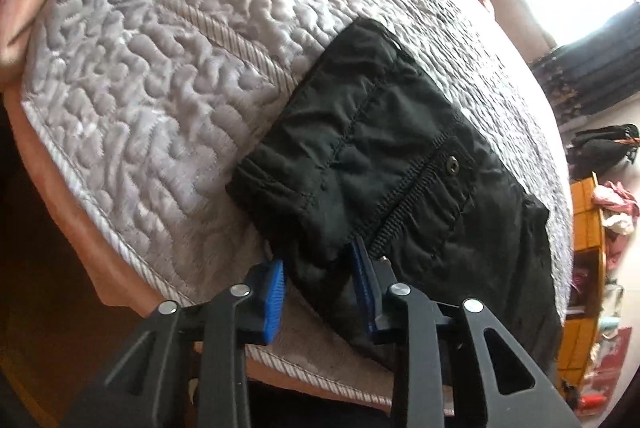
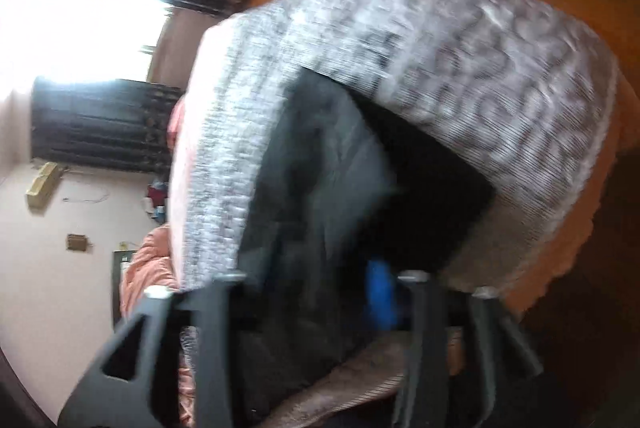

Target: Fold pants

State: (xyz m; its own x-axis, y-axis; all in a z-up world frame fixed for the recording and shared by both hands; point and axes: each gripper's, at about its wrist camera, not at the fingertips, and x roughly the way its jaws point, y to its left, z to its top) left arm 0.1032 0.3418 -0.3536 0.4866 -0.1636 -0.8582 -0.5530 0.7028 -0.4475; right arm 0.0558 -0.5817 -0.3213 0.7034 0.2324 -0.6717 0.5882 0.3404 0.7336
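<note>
Grey quilt [image 1: 168, 100]; left claw [image 1: 320, 288] astride pants [image 1: 392, 156].

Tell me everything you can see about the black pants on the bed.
The black pants look like thin, wrinkled woven cloth, already folded into a compact block. An elastic gathered waistband with one small round eyelet and stitched seams show on top. They lie flat on the grey quilted bedspread, near its edge. A near fold sits between the blue pads of the left claw. The right wrist view is too blurred to add detail.
</note>
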